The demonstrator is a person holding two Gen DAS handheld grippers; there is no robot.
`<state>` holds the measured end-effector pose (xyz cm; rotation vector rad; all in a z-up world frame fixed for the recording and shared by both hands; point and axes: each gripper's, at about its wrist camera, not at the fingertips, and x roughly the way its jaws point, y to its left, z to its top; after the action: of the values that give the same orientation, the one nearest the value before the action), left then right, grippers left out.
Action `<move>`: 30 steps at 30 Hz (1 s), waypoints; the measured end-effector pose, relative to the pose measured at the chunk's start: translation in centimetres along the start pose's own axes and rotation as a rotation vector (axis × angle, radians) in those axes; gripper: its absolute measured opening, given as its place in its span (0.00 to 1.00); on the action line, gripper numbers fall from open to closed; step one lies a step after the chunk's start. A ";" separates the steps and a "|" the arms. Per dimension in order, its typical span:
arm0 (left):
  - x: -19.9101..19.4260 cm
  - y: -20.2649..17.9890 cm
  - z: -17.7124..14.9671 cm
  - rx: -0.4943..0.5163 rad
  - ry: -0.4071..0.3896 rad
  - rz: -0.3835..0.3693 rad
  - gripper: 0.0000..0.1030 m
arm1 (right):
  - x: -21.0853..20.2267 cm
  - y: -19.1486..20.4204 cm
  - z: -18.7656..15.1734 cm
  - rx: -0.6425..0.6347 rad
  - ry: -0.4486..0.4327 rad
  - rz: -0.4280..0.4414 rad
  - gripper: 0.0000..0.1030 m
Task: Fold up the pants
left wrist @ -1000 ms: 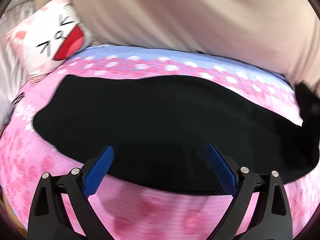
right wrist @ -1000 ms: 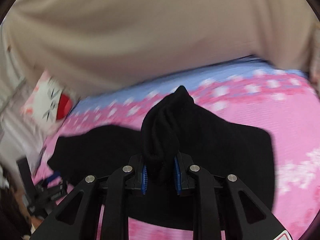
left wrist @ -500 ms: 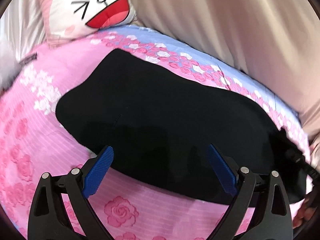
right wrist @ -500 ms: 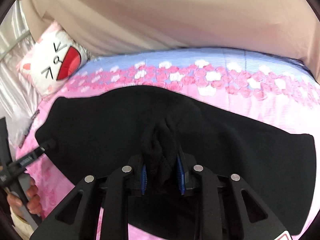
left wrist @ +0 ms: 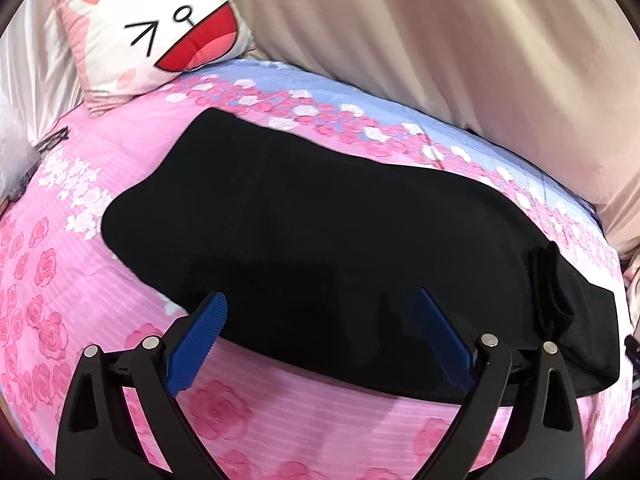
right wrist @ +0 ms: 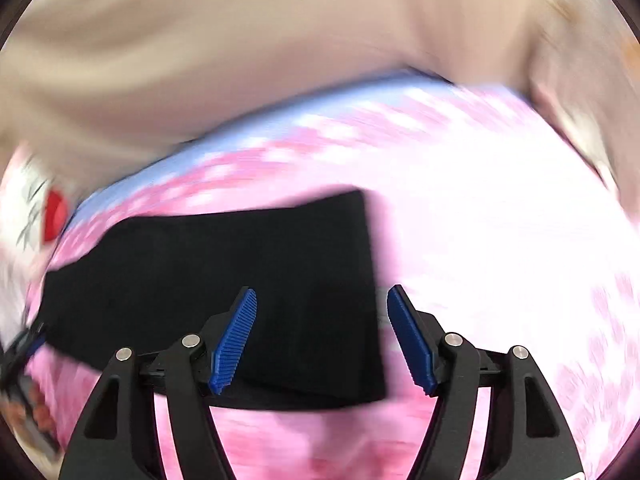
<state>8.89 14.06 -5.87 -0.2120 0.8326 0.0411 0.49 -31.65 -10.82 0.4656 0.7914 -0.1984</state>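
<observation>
Black pants [left wrist: 320,240] lie flat along the pink flowered bed, folded lengthwise, with a bunched ridge of cloth [left wrist: 548,292] near their right end. My left gripper [left wrist: 320,344] is open and empty, hovering over the near edge of the pants. In the blurred right wrist view the pants [right wrist: 240,272] lie flat with a straight right end. My right gripper [right wrist: 322,336] is open and empty above that end.
A white cat-face pillow [left wrist: 160,28] leans at the back left; it also shows in the right wrist view [right wrist: 44,208]. A beige curtain [left wrist: 440,40] hangs behind the bed. The pink sheet [left wrist: 60,280] extends left and in front of the pants.
My right gripper has opened and let go of the bunched pants cloth, which now lies on the bed. The right view is swinging fast. My left gripper has moved closer to the pants.
</observation>
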 end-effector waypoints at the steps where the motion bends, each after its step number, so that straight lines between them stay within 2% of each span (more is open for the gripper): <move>1: -0.2 -0.7 -0.1 0.012 -0.004 -0.004 0.90 | 0.5 -0.9 -0.1 0.023 0.017 0.030 0.65; 4: -0.8 -2.8 -0.4 0.050 -0.008 -0.007 0.90 | 3.2 -1.3 -0.7 0.054 0.072 0.136 0.65; 5: -1.0 -3.4 -0.5 0.060 -0.010 -0.004 0.90 | 3.5 -1.3 -0.9 0.055 0.084 0.153 0.65; 6: -1.1 -4.0 -0.7 0.067 -0.011 -0.002 0.90 | 3.8 -0.7 -1.1 0.038 0.055 0.150 0.69; 8: -1.3 -5.4 -0.9 0.092 -0.006 0.003 0.90 | 4.2 0.6 -1.3 -0.006 0.039 0.145 0.67; 9: -1.5 -5.9 -1.0 0.101 -0.007 0.008 0.90 | 4.1 1.5 -1.6 -0.031 0.032 0.149 0.44; 11: -1.8 -6.8 -1.2 0.116 -0.017 0.017 0.90 | 3.9 2.5 -1.5 -0.064 0.024 0.146 0.28; 12: -2.0 -7.3 -1.2 0.121 -0.022 0.024 0.90 | 3.3 2.6 -1.2 -0.081 0.017 0.142 0.24; 15: -2.3 -9.2 -1.3 0.150 -0.017 0.034 0.90 | 1.5 2.4 0.1 -0.126 -0.019 0.122 0.20; 17: -2.8 -10.1 -1.3 0.166 -0.025 0.024 0.90 | -0.1 0.8 1.3 -0.137 -0.037 0.117 0.18; 19: -3.4 -11.1 -1.5 0.180 -0.040 0.017 0.90 | -1.1 -0.9 2.1 -0.138 -0.017 0.149 0.17; 22: -4.0 -12.7 -2.0 0.215 -0.045 0.007 0.90 | -2.0 -2.2 2.5 -0.195 -0.038 0.049 0.17; 24: -3.9 -13.2 -2.5 0.236 -0.040 0.014 0.90 | -2.1 -4.9 2.6 -0.159 -0.028 0.023 0.17; 26: -3.3 -13.2 -3.0 0.242 -0.029 0.012 0.93 | -0.9 -8.0 2.0 -0.107 0.020 -0.009 0.18; 28: -2.2 -12.9 -3.5 0.240 -0.005 0.019 0.95 | 0.1 -9.6 1.1 -0.079 0.068 0.021 0.23; 29: -1.4 -12.7 -3.7 0.240 0.014 0.026 0.95 | -0.7 -10.1 0.7 -0.036 0.037 0.027 0.26; 30: -1.1 -12.6 -3.8 0.240 0.023 0.029 0.95 | -1.5 -9.7 0.7 -0.034 0.028 -0.022 0.36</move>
<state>6.89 1.01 -5.44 0.0257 0.8554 -0.0338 -3.41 -40.58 -12.50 0.4282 0.8269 -0.1991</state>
